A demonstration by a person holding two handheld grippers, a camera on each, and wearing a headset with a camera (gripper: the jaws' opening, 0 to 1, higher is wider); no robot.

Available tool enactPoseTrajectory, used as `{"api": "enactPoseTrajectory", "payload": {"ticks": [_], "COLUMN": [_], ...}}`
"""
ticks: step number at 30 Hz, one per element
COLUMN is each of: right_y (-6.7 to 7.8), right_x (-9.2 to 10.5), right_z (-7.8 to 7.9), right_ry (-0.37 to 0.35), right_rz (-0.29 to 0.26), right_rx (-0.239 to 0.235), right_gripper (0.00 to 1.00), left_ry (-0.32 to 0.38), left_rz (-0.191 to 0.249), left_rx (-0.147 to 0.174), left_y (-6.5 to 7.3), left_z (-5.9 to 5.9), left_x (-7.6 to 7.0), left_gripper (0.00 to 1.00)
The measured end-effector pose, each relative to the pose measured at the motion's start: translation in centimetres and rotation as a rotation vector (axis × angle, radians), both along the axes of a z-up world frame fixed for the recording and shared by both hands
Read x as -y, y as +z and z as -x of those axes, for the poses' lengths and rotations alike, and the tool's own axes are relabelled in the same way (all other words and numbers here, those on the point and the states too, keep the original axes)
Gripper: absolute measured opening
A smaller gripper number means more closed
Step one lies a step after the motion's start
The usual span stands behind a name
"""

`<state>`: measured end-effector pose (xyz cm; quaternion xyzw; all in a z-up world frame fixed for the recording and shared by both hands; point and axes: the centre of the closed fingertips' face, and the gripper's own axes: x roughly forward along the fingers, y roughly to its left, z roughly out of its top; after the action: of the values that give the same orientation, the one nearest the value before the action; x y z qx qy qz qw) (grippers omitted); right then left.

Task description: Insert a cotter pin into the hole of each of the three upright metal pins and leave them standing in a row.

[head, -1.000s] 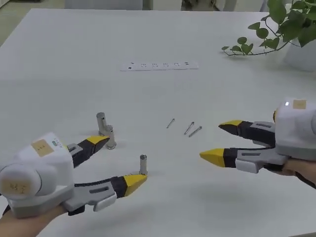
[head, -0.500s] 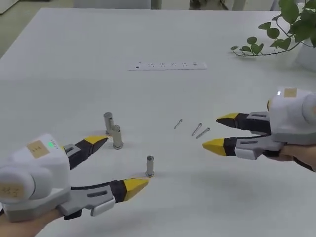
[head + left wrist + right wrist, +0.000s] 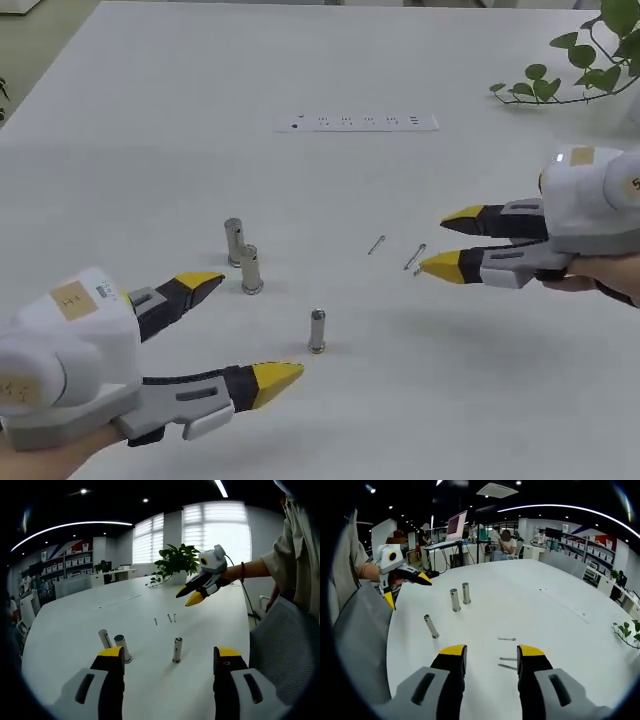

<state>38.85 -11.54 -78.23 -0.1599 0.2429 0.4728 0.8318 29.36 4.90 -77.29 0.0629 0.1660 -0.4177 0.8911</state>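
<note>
Three short metal pins stand upright on the white table: two close together (image 3: 233,242) (image 3: 251,270) and one apart, nearer me (image 3: 317,330). My left gripper (image 3: 245,328) is open, its jaws on either side of the near pin (image 3: 177,650) without touching it. Three thin cotter pins lie flat to the right, among them one (image 3: 376,245) and another (image 3: 414,257). My right gripper (image 3: 443,241) is open, its lower tip just beside the rightmost cotter pins (image 3: 508,658). Nothing is held between either gripper's jaws.
A white power strip (image 3: 357,123) lies flat further back on the table. A leafy plant (image 3: 590,60) reaches in at the far right corner. A person's arm and sleeve (image 3: 295,555) stand by the table's right side.
My right gripper has moved left toward the cotter pins and its jaws have narrowed a little. The left gripper has barely moved relative to the pins; the camera has shifted.
</note>
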Motion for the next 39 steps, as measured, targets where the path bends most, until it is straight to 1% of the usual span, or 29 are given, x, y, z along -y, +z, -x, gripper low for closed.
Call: {"api": "enactPoseTrajectory", "payload": {"ticks": [5,9,11,15,18,20,22,23,25,32,34,39], "right_y": [-0.4,-0.6,-0.8,-0.9,-1.3,-1.6,-2.0,-2.6,-3.0,-3.7,-3.7,-4.4], "right_x": [-0.4,-0.7,-0.8,-1.0,-1.1,-1.2,-1.2,-1.1,-1.1,-1.4,-1.6,-1.7], "right_z": [-0.9,-1.7,-2.2,-3.1,-3.8,-4.1,-4.3,-4.6,-5.1,-6.1,-6.3,-6.8], "right_ry": [0.034,0.055,0.070,0.068,0.071,0.072,0.080,0.088,0.092,0.125,0.135,0.177], "right_rz": [0.017,0.026,0.039,0.025,0.030,0.023,0.032,0.047,0.049,0.077,0.077,0.110], "right_rx": [-0.010,-0.015,-0.012,-0.022,-0.026,-0.039,-0.045,-0.044,-0.052,-0.058,-0.061,-0.065], "right_gripper": [0.39,0.37,0.36,0.34,0.33,0.33,0.33,0.32,0.32,0.30,0.29,0.29], "left_ry": [0.006,0.013,0.016,0.018,0.019,0.018,0.021,0.022,0.025,0.030,0.029,0.034], "left_rz": [0.003,0.006,0.005,0.007,0.008,0.009,0.009,0.012,0.016,0.022,0.022,0.030], "left_rx": [0.004,0.002,0.000,-0.005,-0.006,-0.008,-0.008,-0.010,-0.011,-0.018,-0.020,-0.020], "left_y": [0.1,0.1,0.1,0.1,0.1,0.1,0.1,0.1,0.1,-0.1,-0.1,-0.1], "left_z": [0.0,0.1,0.2,0.3,0.4,0.4,0.4,0.4,0.4,0.6,0.6,0.6], "left_x": [-0.2,-0.3,-0.3,-0.3,-0.4,-0.5,-0.6,-0.6,-0.7,-0.7,-0.7,-0.8], "left_gripper": [0.70,0.69,0.69,0.68,0.67,0.66,0.66,0.65,0.65,0.63,0.63,0.61]}}
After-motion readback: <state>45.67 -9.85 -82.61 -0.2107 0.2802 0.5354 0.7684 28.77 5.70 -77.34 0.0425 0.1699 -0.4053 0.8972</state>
